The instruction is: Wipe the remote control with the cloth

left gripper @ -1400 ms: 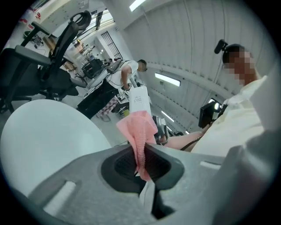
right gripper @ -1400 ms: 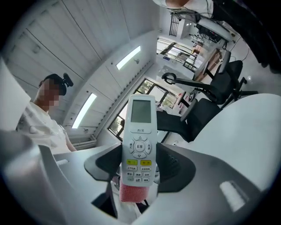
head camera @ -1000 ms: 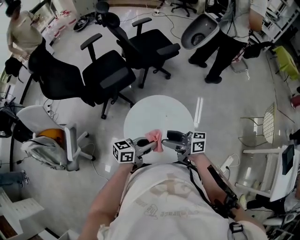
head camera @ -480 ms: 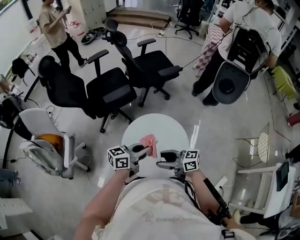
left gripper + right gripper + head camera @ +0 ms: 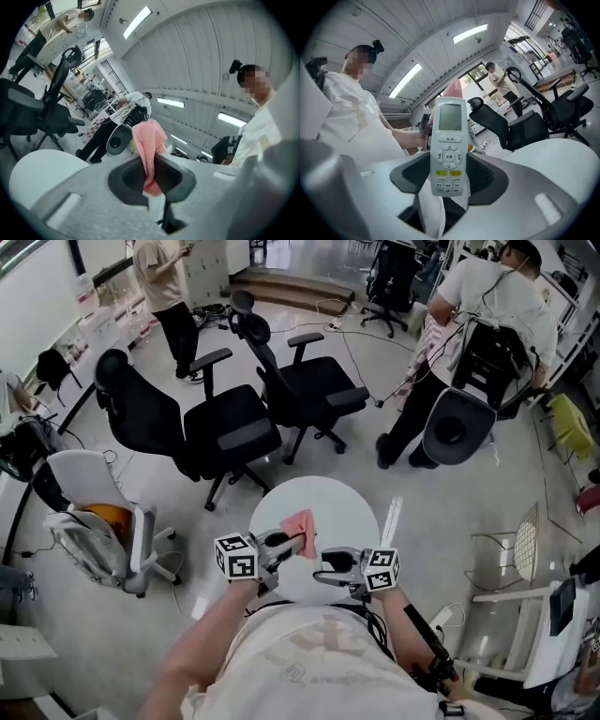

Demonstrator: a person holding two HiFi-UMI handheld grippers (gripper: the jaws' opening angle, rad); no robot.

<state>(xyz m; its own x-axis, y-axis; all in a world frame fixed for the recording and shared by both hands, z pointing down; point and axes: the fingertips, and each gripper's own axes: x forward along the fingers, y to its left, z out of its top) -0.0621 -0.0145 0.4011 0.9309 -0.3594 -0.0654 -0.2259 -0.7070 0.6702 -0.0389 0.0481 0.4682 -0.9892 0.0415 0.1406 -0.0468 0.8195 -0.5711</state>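
My left gripper [image 5: 298, 545] is shut on a pink cloth [image 5: 302, 523], which stands up out of the jaws in the left gripper view [image 5: 148, 154]. My right gripper [image 5: 326, 570] is shut on a white remote control [image 5: 449, 145] with a small screen and several buttons facing the camera. In the head view both grippers hover close together over the near edge of a round white table [image 5: 323, 507], the cloth just left of the remote control's end [image 5: 330, 567]. In the right gripper view the cloth [image 5: 453, 89] peeks from behind the remote's top.
Two black office chairs [image 5: 234, 432] stand beyond the table, and a white chair [image 5: 103, 512] is at the left. A person [image 5: 441, 343] with a chair on their back stands at the upper right; another person [image 5: 169, 287] stands at the upper left.
The cloth and remote have drawn a little apart, the cloth now just left of the remote's end. The head view has tilted, showing more of the room; the person at right has walked farther off.
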